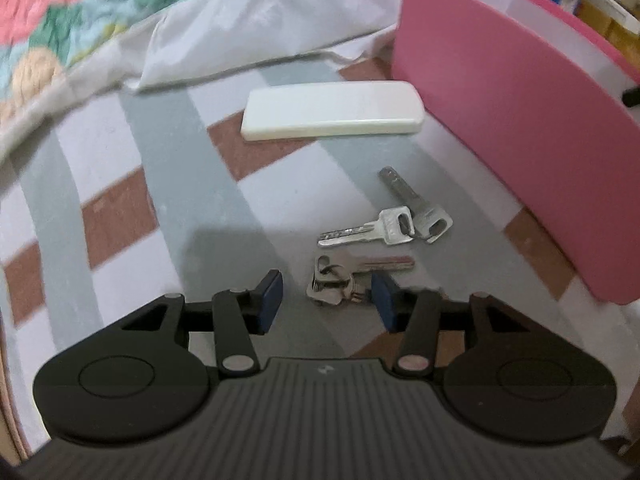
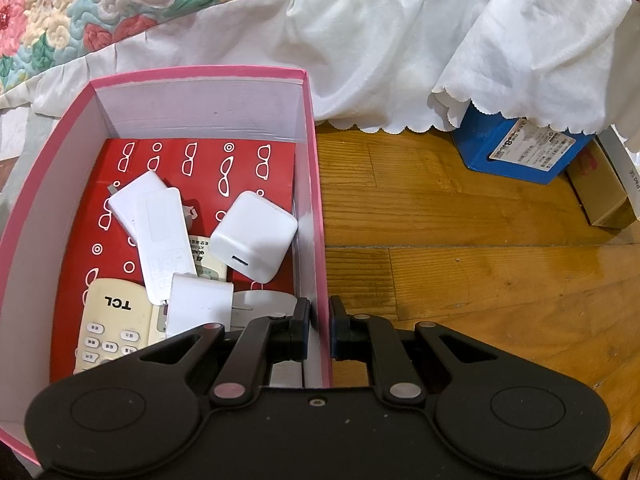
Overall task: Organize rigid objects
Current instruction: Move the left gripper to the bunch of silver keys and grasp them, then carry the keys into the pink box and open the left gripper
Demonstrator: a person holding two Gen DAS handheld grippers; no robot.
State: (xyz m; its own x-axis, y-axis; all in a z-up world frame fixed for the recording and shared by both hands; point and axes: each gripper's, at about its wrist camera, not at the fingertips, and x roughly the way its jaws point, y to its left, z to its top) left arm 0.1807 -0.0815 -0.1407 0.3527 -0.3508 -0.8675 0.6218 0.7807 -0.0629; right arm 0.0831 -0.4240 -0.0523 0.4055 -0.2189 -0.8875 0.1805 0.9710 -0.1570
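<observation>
Keys: bunch of silver metal keys (image 1: 340,280) lying flat on the striped cloth, its ring end between the pads of the left gripper, one long blade pointing right; bright, hard, ridged along the blades.
Second keys: pair of flat silver metal keys joined on a small ring (image 1: 400,220), just beyond the bunch, blades splayed apart, close to the pink wall but not touching it.
Left gripper: black two-finger gripper with blue rubber pads (image 1: 326,302), jaws spread wide, right pad just beside or touching the bunch, left pad clear of it; nothing clamped.
White case: long smooth white plastic case with rounded corners (image 1: 332,114), lying flat farther out, near the box.
Pink box: rectangular pink cardboard box with white inner walls (image 2: 316,200), open on top, standing on the floor at the cloth's edge; seen from the left wrist as a plain matte pink wall (image 1: 520,152).
Box contents: red card printed with white spectacle outlines (image 2: 200,168) on the bottom; glossy white cube charger with one slot (image 2: 254,236); flat white rectangular pieces, overlapping (image 2: 160,224); cream remote control marked TCL with oval buttons (image 2: 112,320).
Right gripper: black two-finger gripper (image 2: 320,328), pinched on the right wall of the pink box, one finger inside, one outside.
Cloth: woven sheet in grey, white and brown stripes (image 1: 140,160).
Floor: varnished wooden boards (image 2: 460,260).
Beyond: quilted floral bedspread with white scalloped frill (image 2: 380,60); blue labelled carton (image 2: 516,152).
</observation>
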